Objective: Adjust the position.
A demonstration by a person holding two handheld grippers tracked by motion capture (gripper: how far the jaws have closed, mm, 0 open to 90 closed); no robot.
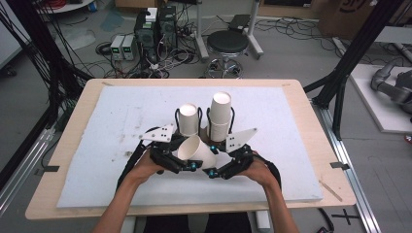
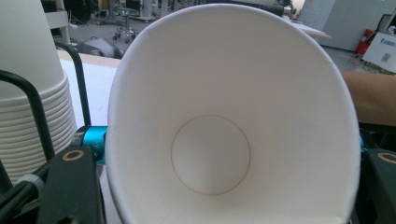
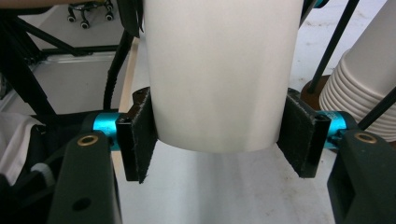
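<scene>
A white paper cup (image 1: 197, 150) lies tilted above the white board, held between both grippers. My left gripper (image 1: 187, 158) is shut on its mouth end. The left gripper view looks straight into the cup (image 2: 210, 140), whose rim is squeezed to an oval between the jaws of that gripper (image 2: 225, 142). My right gripper (image 1: 214, 164) is shut on the cup's base end. In the right gripper view its black pads (image 3: 137, 140) press both sides of the cup (image 3: 219, 70), with the gripper (image 3: 219, 135) centred on the base.
Just behind the grippers, two stacks of paper cups stand in black wire holders: a short one (image 1: 188, 119) and a taller one (image 1: 220, 114). The white foam board (image 1: 121, 111) covers a wooden table (image 1: 311, 121). A stool (image 1: 227, 43) and electronics sit on the floor beyond.
</scene>
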